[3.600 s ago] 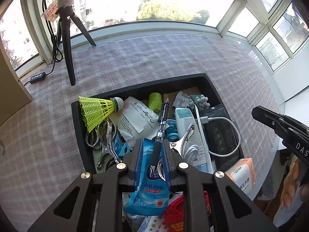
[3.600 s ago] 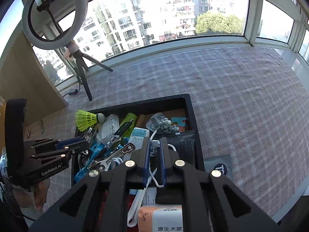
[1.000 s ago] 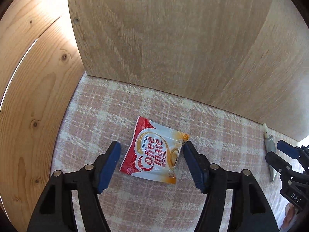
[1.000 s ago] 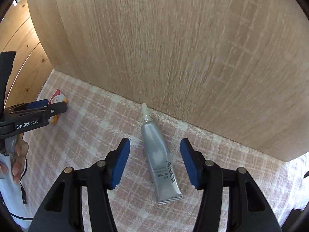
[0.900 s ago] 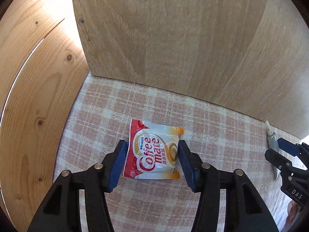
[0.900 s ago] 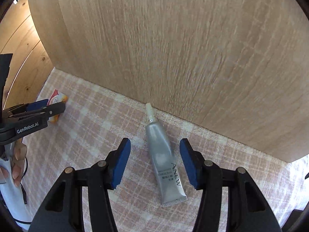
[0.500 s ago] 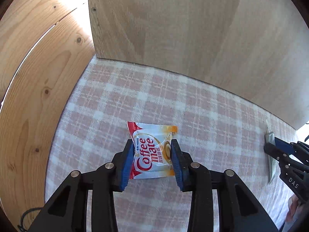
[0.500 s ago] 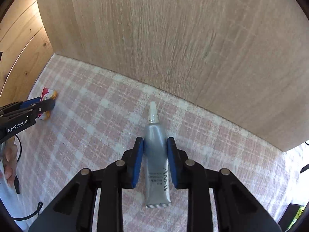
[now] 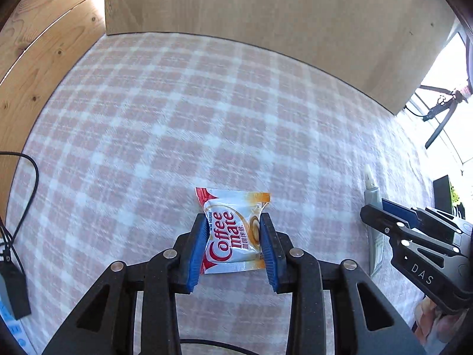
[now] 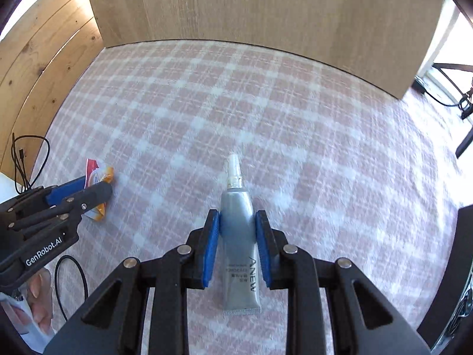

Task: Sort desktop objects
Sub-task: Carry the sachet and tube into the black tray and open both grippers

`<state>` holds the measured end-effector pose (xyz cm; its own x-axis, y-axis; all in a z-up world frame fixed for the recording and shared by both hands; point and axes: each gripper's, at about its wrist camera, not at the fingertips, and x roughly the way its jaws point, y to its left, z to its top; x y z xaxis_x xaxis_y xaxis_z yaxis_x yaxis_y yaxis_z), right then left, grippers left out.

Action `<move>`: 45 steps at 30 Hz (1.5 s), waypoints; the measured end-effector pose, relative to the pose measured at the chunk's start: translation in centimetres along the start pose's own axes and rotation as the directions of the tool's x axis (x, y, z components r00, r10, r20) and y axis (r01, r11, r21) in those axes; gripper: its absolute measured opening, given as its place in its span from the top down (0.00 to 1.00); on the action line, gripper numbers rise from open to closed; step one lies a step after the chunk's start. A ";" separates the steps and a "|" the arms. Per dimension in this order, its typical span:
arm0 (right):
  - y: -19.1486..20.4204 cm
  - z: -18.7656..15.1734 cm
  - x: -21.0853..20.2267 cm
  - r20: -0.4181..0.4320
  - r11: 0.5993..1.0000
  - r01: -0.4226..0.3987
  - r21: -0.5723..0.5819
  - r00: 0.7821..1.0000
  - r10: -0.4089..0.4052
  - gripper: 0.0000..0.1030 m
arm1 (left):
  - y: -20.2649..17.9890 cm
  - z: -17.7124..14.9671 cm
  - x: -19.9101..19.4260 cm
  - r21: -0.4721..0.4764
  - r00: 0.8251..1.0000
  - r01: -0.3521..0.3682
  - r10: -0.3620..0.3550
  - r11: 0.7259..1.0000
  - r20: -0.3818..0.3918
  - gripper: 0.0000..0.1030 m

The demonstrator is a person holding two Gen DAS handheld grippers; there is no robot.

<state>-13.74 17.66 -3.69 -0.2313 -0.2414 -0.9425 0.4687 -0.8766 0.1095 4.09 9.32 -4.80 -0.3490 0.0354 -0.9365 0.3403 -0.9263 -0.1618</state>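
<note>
A red, white and orange Coffee mate sachet [image 9: 232, 204] sits between the blue pads of my left gripper [image 9: 233, 219]. The jaws are closing and the pads press on both of its sides, just above the pink checked cloth [image 9: 177, 124]. My right gripper [image 10: 237, 214] is shut on a grey ANEW tube [image 10: 238, 236], whose white nozzle points away from me. In the right wrist view the left gripper [image 10: 88, 190] with the sachet [image 10: 99, 171] shows at the left. In the left wrist view the right gripper [image 9: 381, 211] and the tube [image 9: 372, 195] show at the right.
A pale wooden panel [image 10: 266, 9] stands upright at the back and wooden planks [image 9: 38, 47] close the left side. Black cables [image 10: 23, 159] lie at the left edge. A black box corner [image 9: 443, 195] and tripod legs [image 10: 461, 88] are at the right.
Both grippers have gone from open around their items to closed on them. Both have pulled back from the wooden panel with the sachet and the tube, so more cloth shows.
</note>
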 end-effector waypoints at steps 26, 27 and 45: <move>-18.2 -11.7 -15.7 0.186 0.963 -0.077 0.257 0.982 0.029 0.90 | -21.4 4.3 -5.4 0.324 0.984 0.142 -0.170 0.935 0.058 0.69; -19.2 -12.1 -16.6 0.199 0.960 -0.073 0.269 0.980 0.019 0.90 | -22.5 4.1 -5.9 0.339 0.982 0.151 -0.180 0.929 0.058 0.69; -36.5 -20.6 -27.1 0.268 0.881 0.057 0.470 0.941 -0.204 0.90 | -41.7 0.4 -5.0 0.539 0.961 0.247 -0.273 0.805 -0.033 0.69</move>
<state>-6.99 64.80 11.32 -0.5421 -0.1598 -0.8250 -0.0016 -0.9815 0.1913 -8.73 47.58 6.71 -0.3997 0.2997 -0.8663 -0.2835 -0.9391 -0.1941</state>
